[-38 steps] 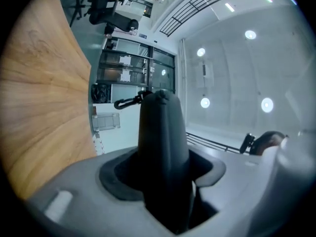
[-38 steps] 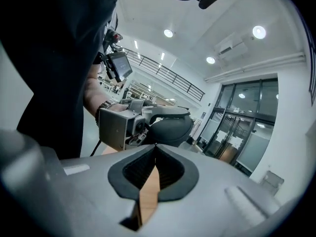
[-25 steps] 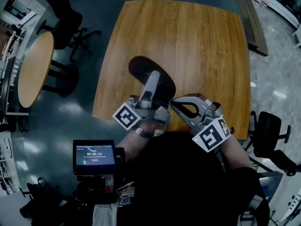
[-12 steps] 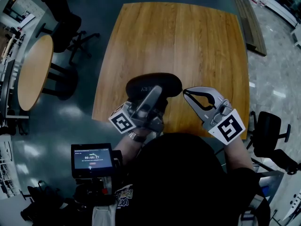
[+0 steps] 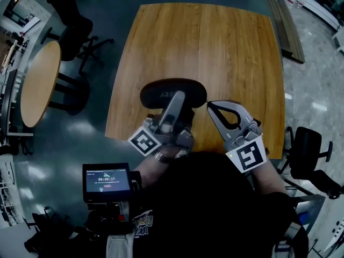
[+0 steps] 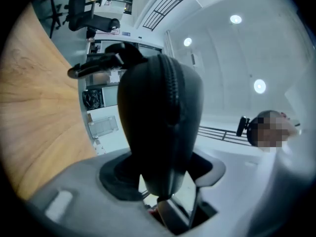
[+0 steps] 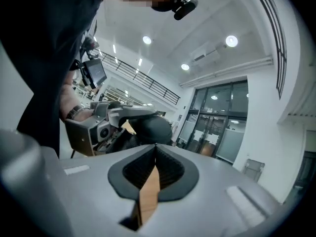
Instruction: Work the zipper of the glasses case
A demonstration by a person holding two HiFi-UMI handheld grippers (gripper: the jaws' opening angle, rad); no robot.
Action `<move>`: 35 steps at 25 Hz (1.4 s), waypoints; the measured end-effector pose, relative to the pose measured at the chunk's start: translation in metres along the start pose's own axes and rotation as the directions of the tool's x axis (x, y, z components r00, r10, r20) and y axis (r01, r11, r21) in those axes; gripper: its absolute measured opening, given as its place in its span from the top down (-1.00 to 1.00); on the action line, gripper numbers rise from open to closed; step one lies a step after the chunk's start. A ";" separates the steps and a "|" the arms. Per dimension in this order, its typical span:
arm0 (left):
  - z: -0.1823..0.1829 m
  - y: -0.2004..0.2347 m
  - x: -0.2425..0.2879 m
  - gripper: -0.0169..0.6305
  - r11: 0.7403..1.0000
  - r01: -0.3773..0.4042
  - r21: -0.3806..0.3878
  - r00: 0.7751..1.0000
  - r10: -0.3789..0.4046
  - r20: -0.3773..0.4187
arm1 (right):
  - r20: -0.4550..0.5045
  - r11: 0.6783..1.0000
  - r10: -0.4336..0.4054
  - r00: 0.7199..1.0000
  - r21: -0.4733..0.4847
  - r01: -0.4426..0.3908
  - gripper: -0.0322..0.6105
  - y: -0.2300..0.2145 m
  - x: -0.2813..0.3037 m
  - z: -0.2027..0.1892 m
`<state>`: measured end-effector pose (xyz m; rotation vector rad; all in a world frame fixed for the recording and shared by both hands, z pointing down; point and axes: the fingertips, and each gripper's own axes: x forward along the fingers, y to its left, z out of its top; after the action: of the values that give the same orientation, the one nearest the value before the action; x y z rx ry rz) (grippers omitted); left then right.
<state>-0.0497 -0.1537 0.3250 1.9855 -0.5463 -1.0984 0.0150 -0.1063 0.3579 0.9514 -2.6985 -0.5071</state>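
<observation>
The case [image 5: 158, 93] is held above the near edge of the table [image 5: 215, 47], clamped by the left gripper [image 5: 177, 100]. The zipper [image 6: 174, 90] looks closed where it shows, so the work is judged barely begun. The right gripper [image 5: 209, 104] is pressed together at the case's right end; no pinched pull can be made out. A round table [image 5: 40, 79] and a chair [image 5: 75, 31] stand well to the left, and nothing is seen in the way.

Light: came dim, bluish in head view, bright from ceiling lamps [image 6: 236, 19] in gripper views | Glare: lay on floor [image 5: 317, 98] left and right of table [image 5: 215, 52] | Edges: bowed, blackened at corners | Focus: softened on glasses case [image 6: 158, 127] right of table
</observation>
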 end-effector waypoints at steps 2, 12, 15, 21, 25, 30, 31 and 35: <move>-0.001 0.002 0.002 0.18 1.000 0.002 -0.029 1.000 -0.002 0.010 | 0.017 0.999 -0.045 0.999 0.013 0.045 0.89 -0.008 0.000 0.004; -0.009 -0.029 0.010 -0.01 0.979 0.200 -0.042 0.973 -0.204 -0.110 | 0.158 0.980 0.075 0.985 0.169 -0.101 0.89 -0.001 -0.016 0.021; -0.010 -0.040 0.014 -0.06 0.970 0.242 -0.002 0.958 -0.239 -0.157 | 0.194 0.973 0.105 0.975 0.184 -0.142 0.89 -0.001 -0.018 0.027; -0.015 -0.052 0.020 -0.19 0.958 0.285 0.018 0.940 -0.276 -0.200 | 0.308 0.909 0.206 0.929 0.292 -0.298 0.89 0.000 -0.026 0.041; -0.012 -0.057 0.021 -0.28 0.949 0.315 -0.031 0.934 -0.316 -0.167 | 0.352 0.876 0.262 0.899 0.304 -0.374 0.89 0.003 -0.029 0.049; -0.001 -0.046 0.019 0.00 0.948 0.298 -0.109 0.948 -0.307 -0.082 | 0.324 0.881 0.288 0.901 0.279 -0.382 0.89 0.008 -0.027 0.045; 0.000 -0.042 0.019 0.06 0.955 0.275 -0.110 0.956 -0.284 -0.076 | 0.313 0.892 0.271 0.910 0.274 -0.360 0.89 0.004 -0.025 0.043; 0.001 -0.030 0.019 0.11 0.981 0.179 -0.076 0.981 -0.184 -0.063 | 0.259 0.938 0.173 0.950 0.252 -0.239 0.89 -0.006 -0.018 0.035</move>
<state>-0.0404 -0.1487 0.2908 2.0342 -0.2895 -1.1375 0.0206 -0.0903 0.3214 0.6907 -3.1006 -0.2061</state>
